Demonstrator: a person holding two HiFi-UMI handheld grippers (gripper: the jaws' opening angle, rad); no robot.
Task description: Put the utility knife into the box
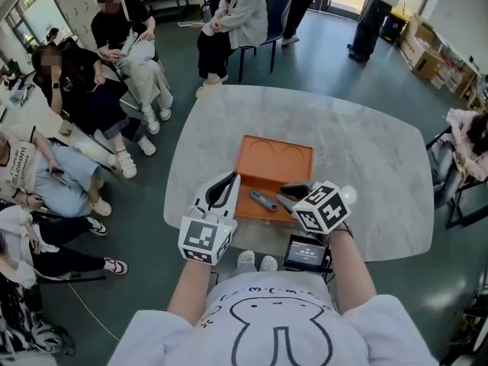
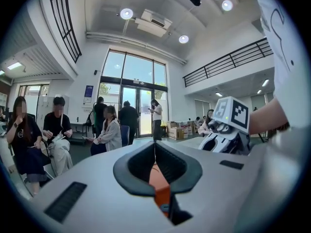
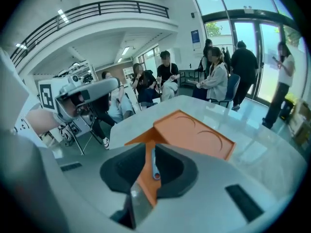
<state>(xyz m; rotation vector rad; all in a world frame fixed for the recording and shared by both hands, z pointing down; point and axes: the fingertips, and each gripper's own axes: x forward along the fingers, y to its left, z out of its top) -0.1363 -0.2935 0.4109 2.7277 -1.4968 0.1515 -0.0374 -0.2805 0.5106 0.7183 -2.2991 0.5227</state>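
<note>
An orange box (image 1: 274, 158) lies open on the round marble table (image 1: 366, 158). A grey utility knife (image 1: 264, 200) rests inside it near the front edge. My right gripper (image 1: 285, 195) hovers just right of the knife, jaws a little apart, nothing pressed between the pads. In the right gripper view the knife (image 3: 154, 166) shows through the narrow gap, lying on the box (image 3: 194, 132) floor below my right gripper (image 3: 149, 147). My left gripper (image 1: 229, 181) sits at the box's left edge with its tips together and empty. Orange box (image 2: 158, 178) shows under my left gripper (image 2: 155, 147).
Several people sit on chairs to the left and behind the table (image 1: 122, 59). A chair with a person stands at the far right (image 1: 465, 158). Cardboard boxes (image 1: 427, 52) are stacked at the back right. A small screen device (image 1: 306, 252) hangs at my waist below the table edge.
</note>
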